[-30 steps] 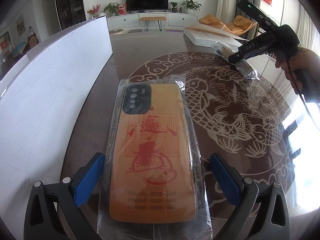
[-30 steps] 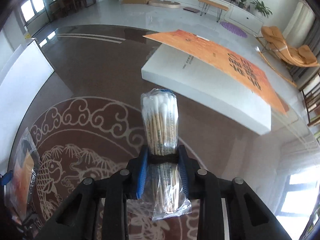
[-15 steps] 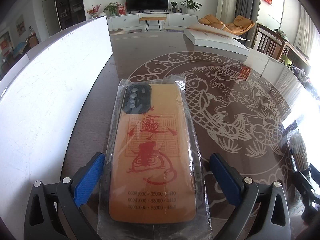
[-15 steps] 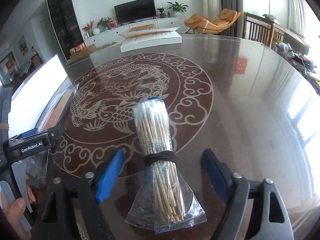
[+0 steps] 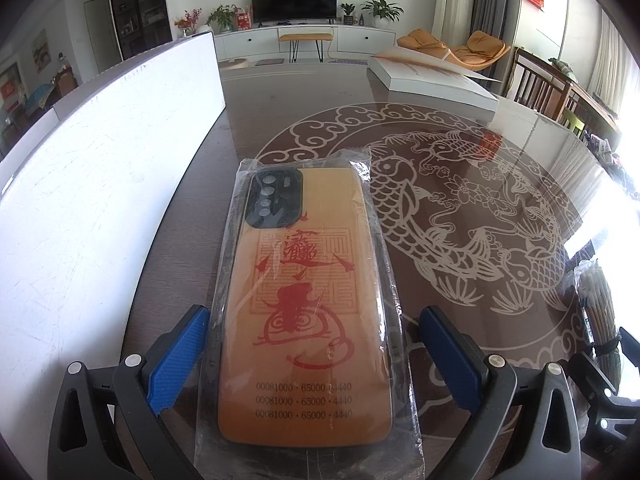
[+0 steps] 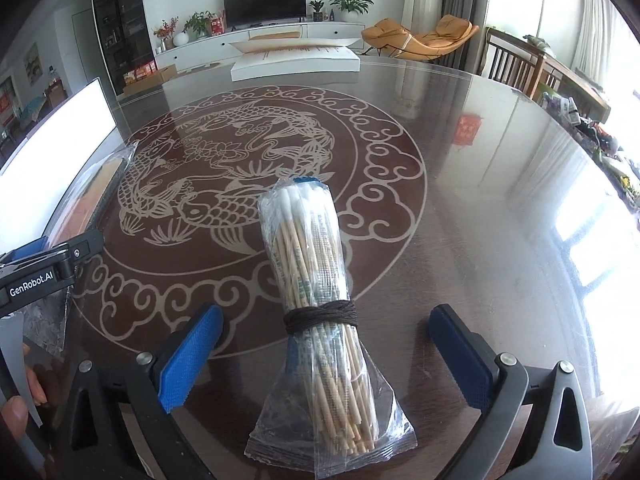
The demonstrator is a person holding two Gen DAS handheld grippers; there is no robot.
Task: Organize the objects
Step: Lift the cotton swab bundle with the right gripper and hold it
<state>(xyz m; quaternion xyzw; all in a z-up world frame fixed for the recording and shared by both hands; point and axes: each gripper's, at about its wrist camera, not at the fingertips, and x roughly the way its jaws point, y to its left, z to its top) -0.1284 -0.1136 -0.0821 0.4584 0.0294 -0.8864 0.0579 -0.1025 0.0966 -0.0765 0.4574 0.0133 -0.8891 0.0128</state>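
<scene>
Phone case point(image 5: 304, 312): orange, red characters, printed "00081000 · 65000 · 4440" in three rows; bagged, flat on table point(image 6: 500, 200) near its left edge, beside white board point(image 5: 100, 208). Left tongs point(image 5: 316, 356), marked "GenRobot.AI": spread wide, astride case. Cotton swabs point(image 6: 316, 300): bagged, cord-tied, lying toward near edge. Right tongs point(image 6: 324, 356): spread wide, astride swabs, clear of them.

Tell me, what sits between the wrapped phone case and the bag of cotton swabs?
Only bare table with its carp inlay; the right wrist view shows the phone case far left and the cotton swabs centre.
</scene>
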